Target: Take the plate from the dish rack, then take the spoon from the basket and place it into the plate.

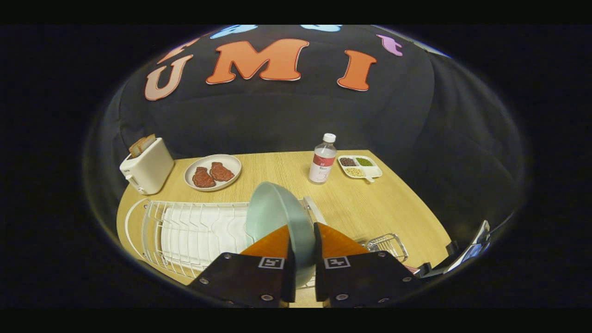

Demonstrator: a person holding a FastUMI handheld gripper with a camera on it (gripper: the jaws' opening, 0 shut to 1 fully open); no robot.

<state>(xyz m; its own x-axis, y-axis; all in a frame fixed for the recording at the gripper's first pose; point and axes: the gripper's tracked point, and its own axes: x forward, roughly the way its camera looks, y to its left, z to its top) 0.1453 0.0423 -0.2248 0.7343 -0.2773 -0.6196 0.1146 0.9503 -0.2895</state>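
One claw [303, 259] shows, its two fingers pressed against either face of one pale green plate [277, 217], which stands on edge between them and rises just ahead of the fingertips, over the right end of the dish rack [185, 231]. There is one dish rack, a white wire frame on a white ribbed tray, lying on the wooden worktop [370, 203] at about nine o'clock from the claw; its slots look bare apart from the plate at its right end. One small wire basket [386, 245] sits at about three o'clock from the fingers, just beside the right one; what it holds cannot be made out.

Farther off, at eleven o'clock, one round cream dish [212, 172] carries two reddish-brown slabs of meat [212, 174] lying side by side. At ten o'clock beyond the rack stands one white toaster [147, 169] with two slices of bread [142, 144] poking from its top. At one o'clock stands one clear bottle [322, 159] with a white cap and red label, upright. Just beside it, to its right, lies one white divided tray [360, 166] with three compartments: one of dark bits, one of green, one of pale yellow.
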